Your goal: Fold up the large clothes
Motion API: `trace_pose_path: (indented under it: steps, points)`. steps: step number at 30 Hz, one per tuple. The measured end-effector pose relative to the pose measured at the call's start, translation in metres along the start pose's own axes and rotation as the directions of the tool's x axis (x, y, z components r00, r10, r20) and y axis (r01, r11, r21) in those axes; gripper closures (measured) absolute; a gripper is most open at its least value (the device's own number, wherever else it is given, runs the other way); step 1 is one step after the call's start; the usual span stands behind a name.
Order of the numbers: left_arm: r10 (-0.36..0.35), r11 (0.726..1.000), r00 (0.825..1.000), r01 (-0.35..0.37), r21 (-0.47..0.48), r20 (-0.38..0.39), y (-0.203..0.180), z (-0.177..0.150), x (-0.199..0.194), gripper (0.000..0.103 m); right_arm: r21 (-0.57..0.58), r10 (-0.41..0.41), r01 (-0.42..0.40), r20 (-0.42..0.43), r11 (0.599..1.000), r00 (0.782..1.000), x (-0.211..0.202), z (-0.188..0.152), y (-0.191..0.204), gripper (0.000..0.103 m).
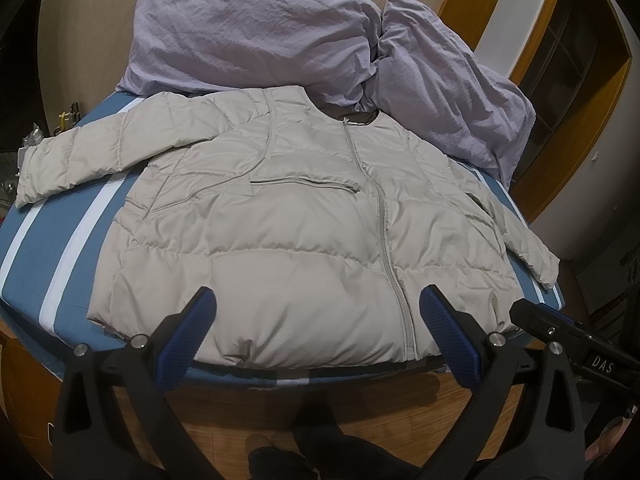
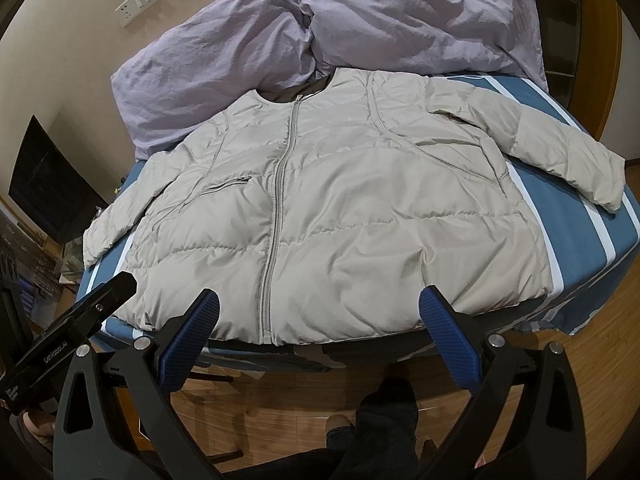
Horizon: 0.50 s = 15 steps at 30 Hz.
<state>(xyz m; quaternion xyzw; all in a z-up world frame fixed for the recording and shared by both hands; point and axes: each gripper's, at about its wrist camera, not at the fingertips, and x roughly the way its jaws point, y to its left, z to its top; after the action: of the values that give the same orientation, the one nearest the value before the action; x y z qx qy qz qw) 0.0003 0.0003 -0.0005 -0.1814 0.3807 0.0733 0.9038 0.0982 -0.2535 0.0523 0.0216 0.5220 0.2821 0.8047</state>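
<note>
A beige puffer jacket lies flat and zipped, front up, on the blue bed; it also shows in the right wrist view. Both sleeves are spread out to the sides. My left gripper is open and empty, held just before the jacket's hem. My right gripper is open and empty too, above the hem by the zipper's lower end. Each gripper's body shows at the edge of the other's view.
A crumpled lilac duvet lies behind the jacket's collar, seen again in the right wrist view. The blue sheet with white stripes shows beside the jacket. Wooden floor and my legs are below the bed edge.
</note>
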Motion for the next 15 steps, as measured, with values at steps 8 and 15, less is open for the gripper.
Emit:
trace_pose_path:
  steps: [8, 15]
  points:
    - [0.008, 1.000, 1.000, -0.009, -0.010, -0.009, 0.004, 0.001, 0.005, 0.002, 0.012, -0.010, 0.010, 0.001, 1.000, 1.000, 0.004, 0.001, -0.004, 0.001]
    - [0.052, 0.998, 0.998, -0.053, -0.039, -0.023, 0.008, 0.009, 0.020, 0.002, 0.072, -0.060, 0.058, 0.016, 0.996, 0.998, 0.015, 0.020, -0.034, 0.001]
